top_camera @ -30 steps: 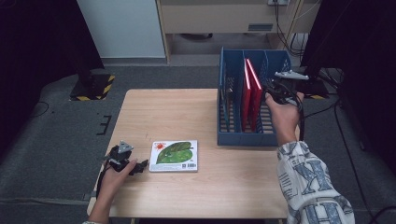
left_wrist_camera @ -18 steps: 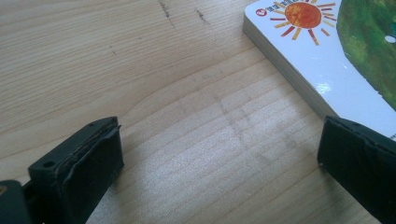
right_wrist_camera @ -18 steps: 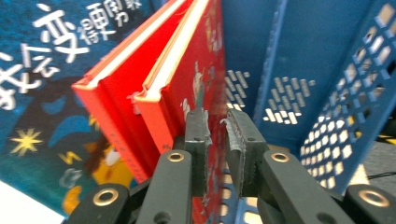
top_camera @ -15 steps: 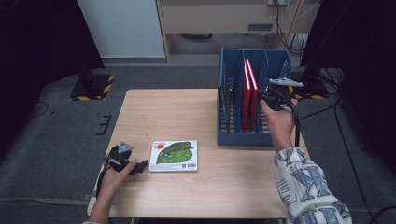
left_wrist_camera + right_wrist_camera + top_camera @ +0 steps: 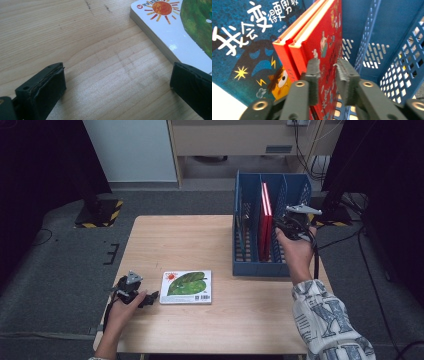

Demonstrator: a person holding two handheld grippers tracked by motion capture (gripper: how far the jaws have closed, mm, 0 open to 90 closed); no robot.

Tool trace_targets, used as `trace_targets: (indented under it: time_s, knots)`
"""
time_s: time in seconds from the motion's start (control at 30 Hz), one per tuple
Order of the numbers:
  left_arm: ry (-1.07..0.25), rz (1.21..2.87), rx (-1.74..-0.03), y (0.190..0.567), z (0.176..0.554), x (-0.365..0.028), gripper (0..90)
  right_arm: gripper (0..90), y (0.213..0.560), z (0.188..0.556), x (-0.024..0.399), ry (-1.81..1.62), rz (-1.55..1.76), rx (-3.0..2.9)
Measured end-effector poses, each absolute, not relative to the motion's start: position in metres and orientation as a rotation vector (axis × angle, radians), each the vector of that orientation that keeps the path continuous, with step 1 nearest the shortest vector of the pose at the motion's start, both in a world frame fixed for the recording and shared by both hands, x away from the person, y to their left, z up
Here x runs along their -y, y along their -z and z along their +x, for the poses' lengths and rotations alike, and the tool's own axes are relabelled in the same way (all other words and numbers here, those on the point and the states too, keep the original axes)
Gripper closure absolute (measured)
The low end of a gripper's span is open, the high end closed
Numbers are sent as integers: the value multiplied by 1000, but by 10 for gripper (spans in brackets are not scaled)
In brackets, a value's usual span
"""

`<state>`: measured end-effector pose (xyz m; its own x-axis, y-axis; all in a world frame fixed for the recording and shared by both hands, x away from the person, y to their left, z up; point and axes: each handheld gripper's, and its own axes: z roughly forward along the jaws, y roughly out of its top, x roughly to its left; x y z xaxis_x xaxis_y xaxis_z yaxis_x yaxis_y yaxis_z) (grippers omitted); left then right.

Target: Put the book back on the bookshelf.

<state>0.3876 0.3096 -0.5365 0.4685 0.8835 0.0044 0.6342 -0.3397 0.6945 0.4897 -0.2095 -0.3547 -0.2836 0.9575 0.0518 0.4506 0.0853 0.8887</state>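
Two red books [image 5: 265, 220] stand upright in the middle slot of a blue slotted rack [image 5: 250, 265] at the table's far right. My right gripper [image 5: 281, 226] hovers over the rack's right side, beside them. In the right gripper view its jaws [image 5: 328, 67] have just been opening; a narrow gap shows between the pads, nothing is pinched, and the red book's cover [image 5: 329, 30] lies just behind the left jaw. My left gripper [image 5: 150, 297] rests open on the table next to a flat picture book with a green leaf and sun [image 5: 187, 286]; its right jaw is near that book's corner [image 5: 175, 37].
A blue-covered book with white characters [image 5: 244, 37] stands left of the red ones in the rack. The rack's perforated wall [image 5: 387, 37] is close on the right. The wooden tabletop [image 5: 200, 245] spreads between book and rack. Dark floor and cables surround the table.
The right hand has drifted slightly left and toward me at the rack, and its jaws have parted a little. The left gripper and the picture book have not moved.
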Motion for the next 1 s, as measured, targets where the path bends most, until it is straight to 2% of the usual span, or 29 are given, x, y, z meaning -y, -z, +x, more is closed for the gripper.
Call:
trace_targets:
  time_s: [0.07,0.23,0.4,1.0]
  knots:
    - [-512,2090,-1254,536,388,-310,0,621,357,488,214,-1160,1400,-1783]
    - [-512,2086,-1256,537,388,-309,0,515,360,483,218,-1181,1403,-1768]
    - [-512,2087,-1254,537,388,-309,0,368,364,478,222,-1224,1397,-1759]
    - [-512,2090,-1255,536,387,-309,0,204,375,461,214,-1306,1352,-1832]
